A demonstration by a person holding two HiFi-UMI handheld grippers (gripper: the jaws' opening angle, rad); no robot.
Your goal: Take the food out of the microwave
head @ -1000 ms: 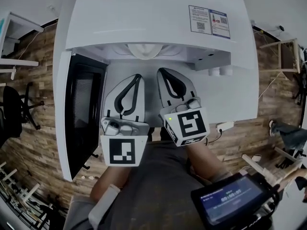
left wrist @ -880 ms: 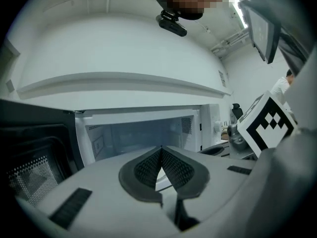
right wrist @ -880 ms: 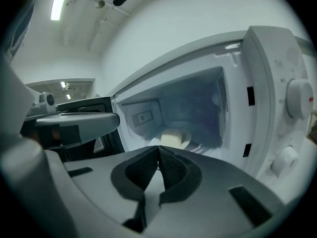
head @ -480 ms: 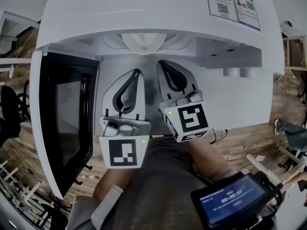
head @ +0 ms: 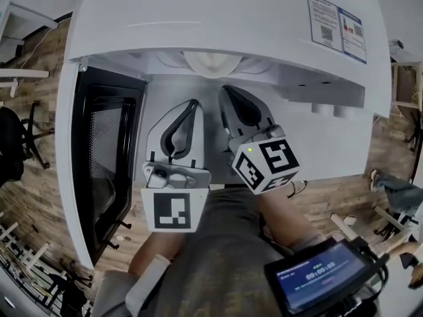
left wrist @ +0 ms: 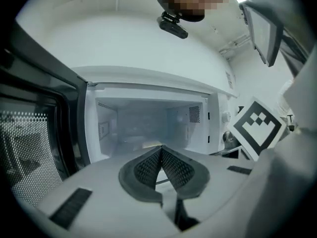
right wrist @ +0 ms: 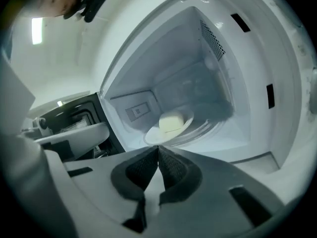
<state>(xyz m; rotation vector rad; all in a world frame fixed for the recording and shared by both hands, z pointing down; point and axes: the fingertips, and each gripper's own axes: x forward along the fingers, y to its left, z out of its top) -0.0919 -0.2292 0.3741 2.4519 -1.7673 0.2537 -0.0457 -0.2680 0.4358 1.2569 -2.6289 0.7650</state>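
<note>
The food [right wrist: 172, 121], a pale lump, sits on a white plate [right wrist: 151, 137] deep inside the microwave [right wrist: 218, 98], untouched. The door [head: 106, 157] is swung wide to the left, leaving the cavity free to reach into. The right gripper [right wrist: 158, 148] and left gripper [left wrist: 161, 148] hover outside its mouth, pointing in. Each is clenched on nothing and, in my judgement, must part before taking the plate's rim.

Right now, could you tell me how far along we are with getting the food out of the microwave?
Done: the microwave door stands open. In hand: nothing; the left gripper and right gripper are both shut and empty, pointing at the opening. Left: the food sits on its plate inside, untouched, so reaching in, gripping and lifting it out remain.
</note>
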